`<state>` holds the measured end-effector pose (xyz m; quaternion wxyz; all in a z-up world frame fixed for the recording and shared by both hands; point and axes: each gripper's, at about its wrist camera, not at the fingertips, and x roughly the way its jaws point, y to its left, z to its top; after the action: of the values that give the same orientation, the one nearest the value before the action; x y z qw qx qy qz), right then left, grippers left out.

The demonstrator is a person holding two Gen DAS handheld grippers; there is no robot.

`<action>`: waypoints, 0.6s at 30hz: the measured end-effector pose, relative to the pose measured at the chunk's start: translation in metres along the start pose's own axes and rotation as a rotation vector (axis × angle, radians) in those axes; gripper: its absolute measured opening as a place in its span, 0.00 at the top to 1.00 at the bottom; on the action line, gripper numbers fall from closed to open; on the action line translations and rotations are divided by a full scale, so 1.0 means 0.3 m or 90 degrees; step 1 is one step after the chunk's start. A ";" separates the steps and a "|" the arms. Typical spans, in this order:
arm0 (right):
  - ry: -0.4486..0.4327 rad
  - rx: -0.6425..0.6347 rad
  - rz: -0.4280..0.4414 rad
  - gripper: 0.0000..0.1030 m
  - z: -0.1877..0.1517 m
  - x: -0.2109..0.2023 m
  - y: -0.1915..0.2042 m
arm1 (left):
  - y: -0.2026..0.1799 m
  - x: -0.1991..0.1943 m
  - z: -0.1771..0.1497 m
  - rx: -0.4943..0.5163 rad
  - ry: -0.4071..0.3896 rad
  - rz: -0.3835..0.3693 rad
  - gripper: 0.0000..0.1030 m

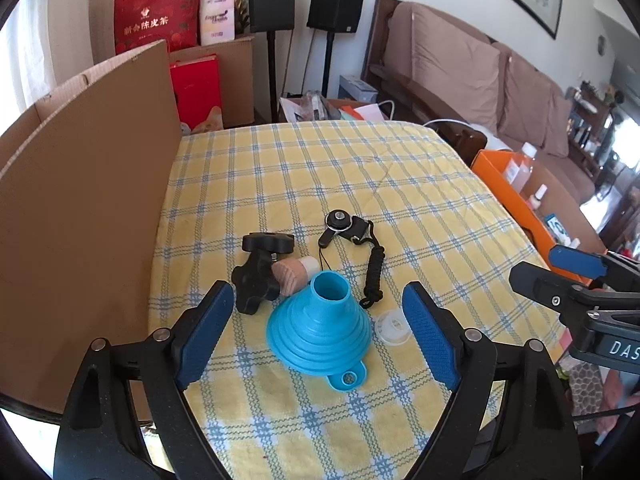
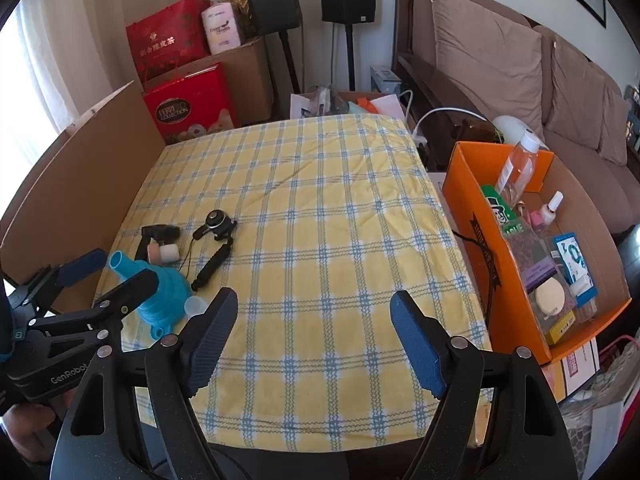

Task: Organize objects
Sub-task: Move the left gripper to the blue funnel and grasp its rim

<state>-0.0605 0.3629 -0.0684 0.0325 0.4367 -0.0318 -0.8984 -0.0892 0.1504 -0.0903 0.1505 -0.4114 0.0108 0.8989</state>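
The surface (image 2: 320, 216), draped in a yellow-and-blue checked cloth, filled the middle of both views, with a tall cardboard panel (image 1: 80, 184) standing along its edge at the left of the frame and an orange box (image 2: 472, 216) of bottles and packets just beside it at the right of the right wrist view. The loose things sat together toward the lower left of the right wrist view. Largest was the blue collapsible funnel (image 1: 320, 328), resting on its wide mouth with the spout tilted up and away and its hanging tab pointing toward the lower edge of the frame. Behind it lay a black knobbed clamp (image 1: 260, 268), a black coiled lanyard with a round mount (image 1: 348, 232), a small tan-and-white cylinder (image 1: 298, 274) touching the clamp, and a small clear cap (image 1: 392, 326) just right of the funnel. The left tool (image 1: 320, 332) hung spread wide and held nothing, and in its own view the funnel sat directly between its blue pads (image 1: 204, 336), slightly ahead of them. The right tool (image 2: 312, 340) was likewise spread and empty, over bare cloth, well apart from the cluster, which lay to its left. The left tool looked far the nearer, so a pickup of the funnel would probably fall to it, the pads closing across the ribbed cone.
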 end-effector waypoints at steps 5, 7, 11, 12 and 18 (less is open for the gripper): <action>0.007 0.000 0.005 0.23 -0.007 0.023 0.000 | -0.005 0.044 -0.024 0.008 0.015 0.009 0.26; 0.010 0.005 0.007 0.23 -0.009 0.034 -0.003 | -0.006 0.067 -0.034 0.011 0.027 0.014 0.31; 0.017 0.011 0.011 0.23 -0.013 0.052 -0.012 | 0.002 0.098 -0.051 0.006 0.041 0.003 0.41; 0.019 0.012 0.012 0.23 -0.013 0.056 -0.013 | 0.004 0.098 -0.053 0.003 0.039 0.001 0.41; 0.018 0.017 0.028 0.23 -0.012 0.069 -0.010 | 0.009 0.094 -0.058 0.000 0.030 -0.015 0.45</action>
<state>-0.0705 0.3638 -0.0872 0.0472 0.4490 -0.0530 -0.8907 -0.0944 0.1527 -0.1229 0.1606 -0.4325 0.0092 0.8872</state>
